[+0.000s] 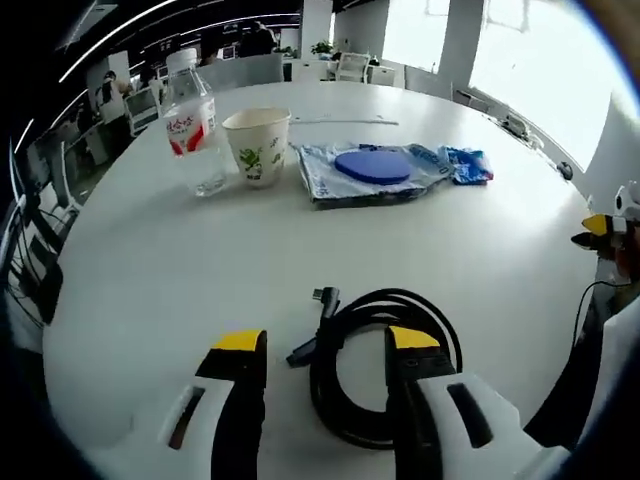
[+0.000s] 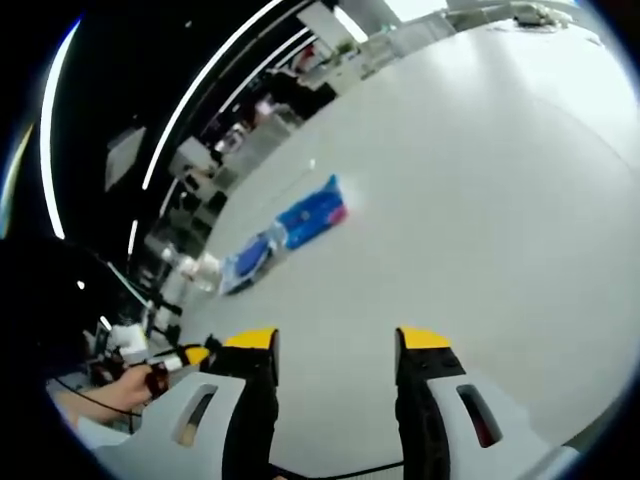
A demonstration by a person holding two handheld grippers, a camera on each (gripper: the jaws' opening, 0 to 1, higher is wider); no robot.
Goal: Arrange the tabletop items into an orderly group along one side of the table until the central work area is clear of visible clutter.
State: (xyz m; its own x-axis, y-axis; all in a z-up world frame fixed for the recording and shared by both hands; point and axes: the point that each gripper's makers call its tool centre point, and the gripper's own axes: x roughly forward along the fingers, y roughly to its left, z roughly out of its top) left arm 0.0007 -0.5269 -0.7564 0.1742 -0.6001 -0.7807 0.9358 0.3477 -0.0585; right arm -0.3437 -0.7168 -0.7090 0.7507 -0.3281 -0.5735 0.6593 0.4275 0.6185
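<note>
A black coiled cable (image 1: 352, 372) lies on the white table (image 1: 180, 290) close in front, its loop partly between the jaws of my open left gripper (image 1: 327, 342), which holds nothing. Farther back stand a clear water bottle (image 1: 194, 128) and a paper cup (image 1: 257, 146). To their right lies a plastic bag with a blue disc (image 1: 372, 165) and a blue packet (image 1: 466, 163). My right gripper (image 2: 337, 340) is open over bare table (image 2: 480, 200). The blue packet (image 2: 312, 214), the bag (image 2: 249, 258) and the cup (image 2: 206, 268) lie far off to its left.
The right gripper's yellow tip (image 1: 596, 224) shows at the table's right edge. The left gripper's yellow tip (image 2: 194, 353) and a hand (image 2: 118, 392) show at lower left. Office desks and chairs (image 1: 240, 60) stand beyond the table.
</note>
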